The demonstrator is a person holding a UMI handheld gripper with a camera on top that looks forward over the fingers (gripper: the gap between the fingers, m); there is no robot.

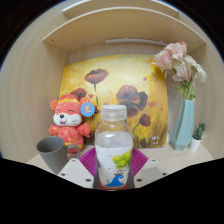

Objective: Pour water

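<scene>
A flower painting (110, 88) fills the wall at 12 o'clock, with a blue vase (184, 122) of pink flowers at 2 o'clock. My gripper (113, 163) is clenched on 1 capped water bottle (114, 140), both pads (88, 161) pressing its label. An orange plush toy (68, 122) and a grey cup (51, 154) sit at 10 o'clock.

The bottle (114, 142) is clear, glossy plastic with a white cap and a printed paper label. The toy (68, 121) looks plush; the cup (51, 154) matt grey, the vase (183, 124) smooth and glazed.
</scene>
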